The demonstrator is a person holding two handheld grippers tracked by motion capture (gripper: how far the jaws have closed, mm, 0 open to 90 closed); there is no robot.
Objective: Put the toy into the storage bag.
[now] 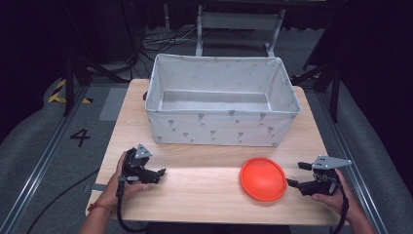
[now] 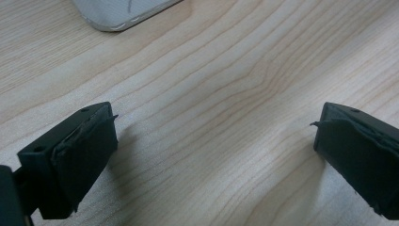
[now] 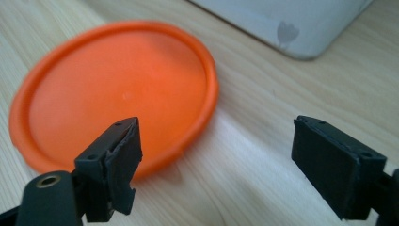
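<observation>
The left gripper (image 1: 158, 173) is held spread and empty over bare wood near the table's (image 1: 204, 195) front-left edge. Open board lies between it and the orange plate (image 1: 263, 178), found front-right, clear of the fabric bin (image 1: 221, 129) behind. Just right of the plate, the right gripper (image 1: 296, 174) is held released. Dark floor surrounds the table.

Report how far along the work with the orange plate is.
Nothing looks done yet: the orange plate lies flat on the table, in front of the fabric bin, which looks empty. In hand: the right gripper is open beside the plate's edge, not touching it. The left gripper is open over bare wood. Gripping and moving the plate are left.
</observation>
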